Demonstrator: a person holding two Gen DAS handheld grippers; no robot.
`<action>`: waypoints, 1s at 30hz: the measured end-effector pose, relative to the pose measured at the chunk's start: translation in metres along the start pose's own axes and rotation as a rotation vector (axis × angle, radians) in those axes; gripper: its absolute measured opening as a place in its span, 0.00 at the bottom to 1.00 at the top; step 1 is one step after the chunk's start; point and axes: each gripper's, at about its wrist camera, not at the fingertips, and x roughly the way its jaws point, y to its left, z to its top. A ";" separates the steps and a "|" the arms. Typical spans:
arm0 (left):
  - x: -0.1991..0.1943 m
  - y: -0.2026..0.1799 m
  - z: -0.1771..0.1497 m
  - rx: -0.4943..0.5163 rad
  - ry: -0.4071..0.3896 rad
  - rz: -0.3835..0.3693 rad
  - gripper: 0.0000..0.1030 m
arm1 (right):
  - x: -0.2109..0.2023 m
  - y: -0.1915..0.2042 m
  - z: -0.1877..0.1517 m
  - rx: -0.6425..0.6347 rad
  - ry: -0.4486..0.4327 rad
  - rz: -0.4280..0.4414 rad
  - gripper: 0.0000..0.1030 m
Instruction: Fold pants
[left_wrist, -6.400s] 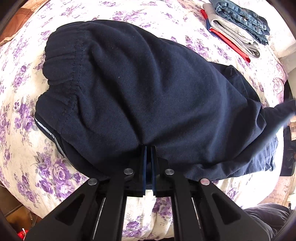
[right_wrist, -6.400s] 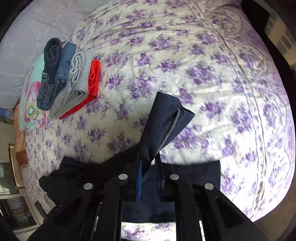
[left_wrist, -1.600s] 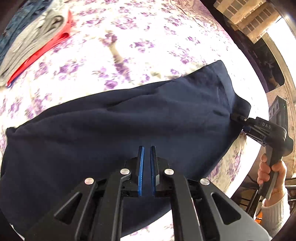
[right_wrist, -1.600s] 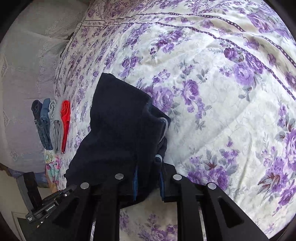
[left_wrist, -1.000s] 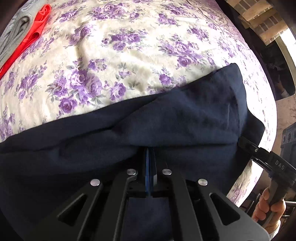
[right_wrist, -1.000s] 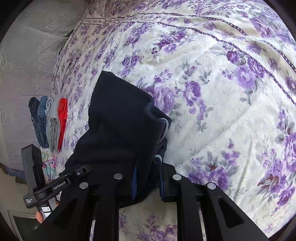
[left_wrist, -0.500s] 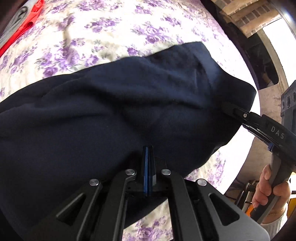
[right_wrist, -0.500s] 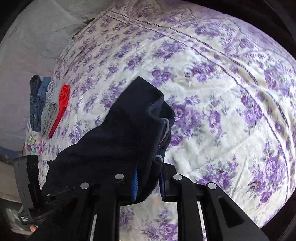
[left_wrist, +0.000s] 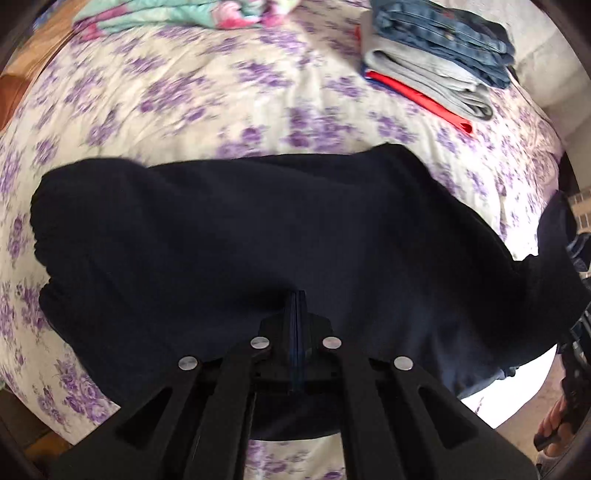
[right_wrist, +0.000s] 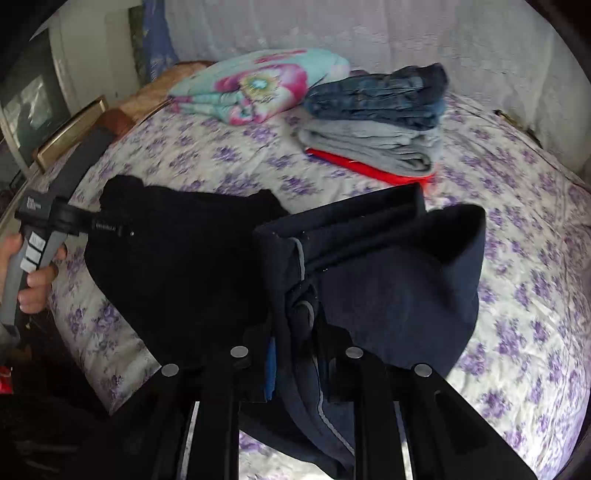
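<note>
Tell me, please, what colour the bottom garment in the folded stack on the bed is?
Red, under the grey and denim ones; clearest in the right wrist view.

White lettering on the left gripper (right_wrist: 92, 223) arm and a small label on its grey handle (right_wrist: 35, 203), both blurred and unreadable, no other text visible

pants (left_wrist: 258, 229): matt navy fleece-like cloth
bedspread (left_wrist: 207, 92): smooth floral cloth, slight sheen
left gripper (left_wrist: 297, 314): matt black plastic, shiny metal rivets
folded stack (right_wrist: 376, 122) behind pants: denim, grey knit, red cloth
</note>
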 end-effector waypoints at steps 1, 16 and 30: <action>0.006 0.011 -0.001 -0.026 0.006 0.007 0.00 | 0.021 0.016 -0.004 -0.041 0.043 0.021 0.17; 0.019 0.050 -0.020 -0.074 0.015 -0.081 0.01 | -0.007 -0.010 0.021 0.073 0.134 0.134 0.58; 0.023 0.052 -0.022 -0.084 0.009 -0.102 0.01 | 0.096 -0.048 0.039 0.209 0.257 0.029 0.00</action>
